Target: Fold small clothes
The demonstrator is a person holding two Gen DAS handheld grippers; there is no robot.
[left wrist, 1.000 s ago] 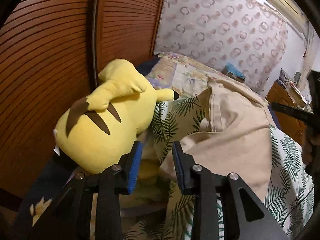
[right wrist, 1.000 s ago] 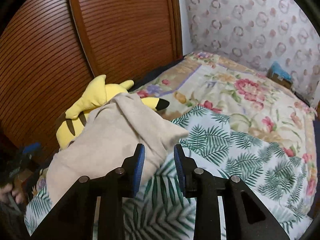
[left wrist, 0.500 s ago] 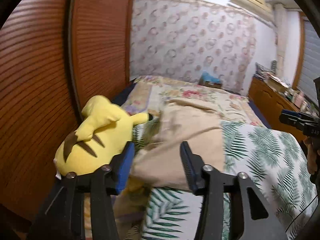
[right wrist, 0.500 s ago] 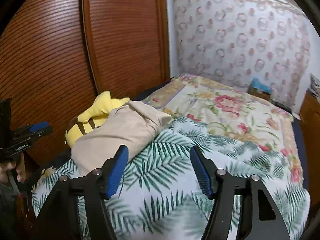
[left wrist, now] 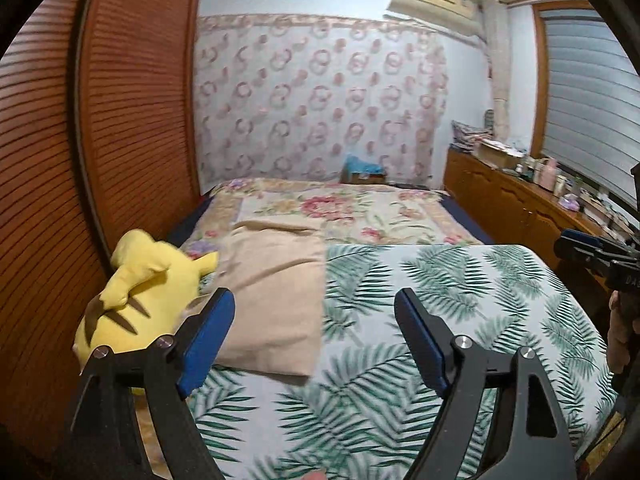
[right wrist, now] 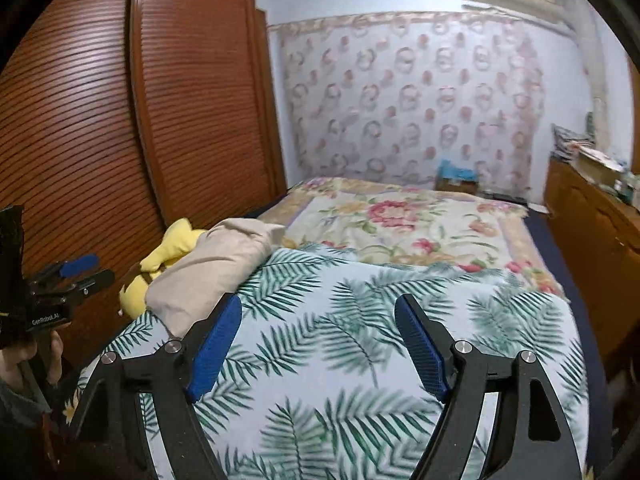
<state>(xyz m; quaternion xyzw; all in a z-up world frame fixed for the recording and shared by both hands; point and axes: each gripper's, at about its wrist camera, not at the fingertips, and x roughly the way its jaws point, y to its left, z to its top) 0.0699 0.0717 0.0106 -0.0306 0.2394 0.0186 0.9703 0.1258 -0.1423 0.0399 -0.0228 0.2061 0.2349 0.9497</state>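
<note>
A folded beige garment (left wrist: 276,296) lies on the left side of the bed, on the palm-leaf sheet, its left edge against a yellow plush toy. It also shows in the right wrist view (right wrist: 212,268). My left gripper (left wrist: 314,320) is open and empty, held back above the near part of the bed, right of the garment's near edge. My right gripper (right wrist: 318,328) is open and empty, over the palm-leaf sheet, right of the garment. The right gripper shows at the right edge of the left wrist view (left wrist: 592,250), the left one at the left edge of the right wrist view (right wrist: 68,280).
The yellow plush toy (left wrist: 140,296) lies at the bed's left edge by brown louvred wardrobe doors (left wrist: 100,140). A palm-leaf sheet (left wrist: 440,312) covers the near bed, a floral blanket (left wrist: 332,208) the far part. A wooden dresser (left wrist: 520,208) with clutter stands on the right.
Both grippers opened wide and pulled back from the beige garment, which now lies folded on the bed. The views rose and widened to show the room.
</note>
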